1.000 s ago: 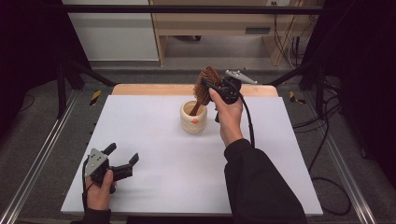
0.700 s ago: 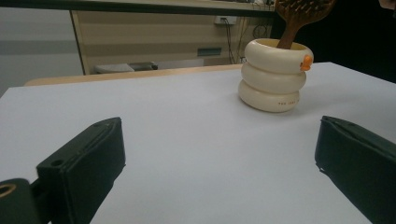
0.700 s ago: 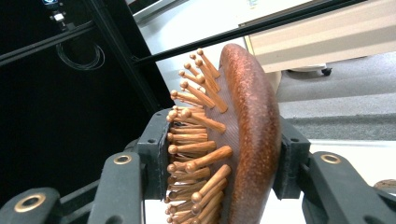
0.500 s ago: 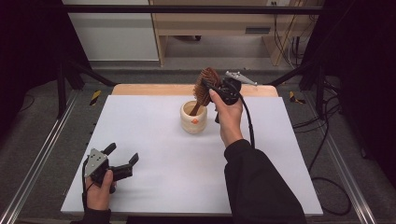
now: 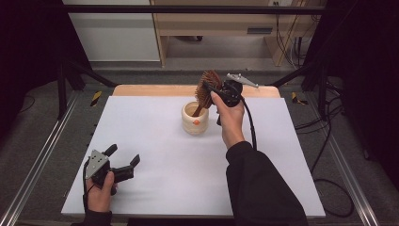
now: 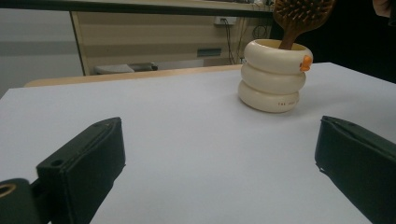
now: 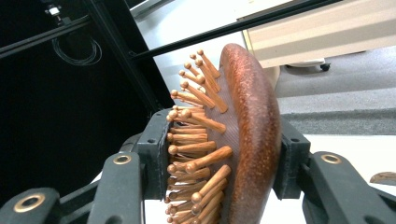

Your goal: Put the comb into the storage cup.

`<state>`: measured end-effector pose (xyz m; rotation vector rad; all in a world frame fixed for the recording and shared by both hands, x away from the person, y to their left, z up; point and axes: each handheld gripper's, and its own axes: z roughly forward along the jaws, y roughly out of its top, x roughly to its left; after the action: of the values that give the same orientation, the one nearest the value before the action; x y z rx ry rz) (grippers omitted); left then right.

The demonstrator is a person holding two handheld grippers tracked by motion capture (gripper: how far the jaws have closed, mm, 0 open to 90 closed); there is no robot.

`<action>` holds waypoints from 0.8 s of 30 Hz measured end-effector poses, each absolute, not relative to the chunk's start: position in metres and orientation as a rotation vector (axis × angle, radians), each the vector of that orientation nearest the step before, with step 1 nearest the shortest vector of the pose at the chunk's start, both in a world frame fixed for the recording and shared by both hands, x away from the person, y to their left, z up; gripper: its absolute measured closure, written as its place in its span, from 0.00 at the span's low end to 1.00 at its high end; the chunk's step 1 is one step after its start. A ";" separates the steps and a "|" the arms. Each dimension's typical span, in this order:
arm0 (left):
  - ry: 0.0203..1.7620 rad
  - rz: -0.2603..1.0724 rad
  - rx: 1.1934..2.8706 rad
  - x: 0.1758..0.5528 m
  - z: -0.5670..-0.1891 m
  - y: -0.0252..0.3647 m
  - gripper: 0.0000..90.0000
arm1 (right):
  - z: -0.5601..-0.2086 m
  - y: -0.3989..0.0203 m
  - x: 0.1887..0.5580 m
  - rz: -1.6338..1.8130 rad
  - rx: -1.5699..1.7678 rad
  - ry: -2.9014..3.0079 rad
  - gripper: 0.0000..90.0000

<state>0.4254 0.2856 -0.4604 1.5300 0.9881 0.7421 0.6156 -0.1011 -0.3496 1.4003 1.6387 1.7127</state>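
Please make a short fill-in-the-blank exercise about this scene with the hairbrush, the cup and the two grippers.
1. The right gripper is shut on the head of a wooden ____.
2. The brush's handle stands inside a cream ____ on the white table.
3. The left gripper has its jaws ____ and holds nothing.
4. The small mark on the cup's rim is ____ in colour.

Missing words: hairbrush; cup; open; orange
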 end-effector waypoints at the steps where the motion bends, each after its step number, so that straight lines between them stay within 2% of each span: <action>1: 0.988 0.742 1.532 0.425 -0.460 0.286 0.02 | -0.350 -0.101 0.616 1.714 1.402 1.637 0.55; 24: 0.982 0.738 1.539 0.426 -0.461 0.285 0.02 | -0.363 -0.104 0.619 1.741 1.441 1.628 0.55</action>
<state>0.4257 0.2845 -0.4608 1.5388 0.9817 0.7381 0.6186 -0.1036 -0.3629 1.4411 1.6276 1.7413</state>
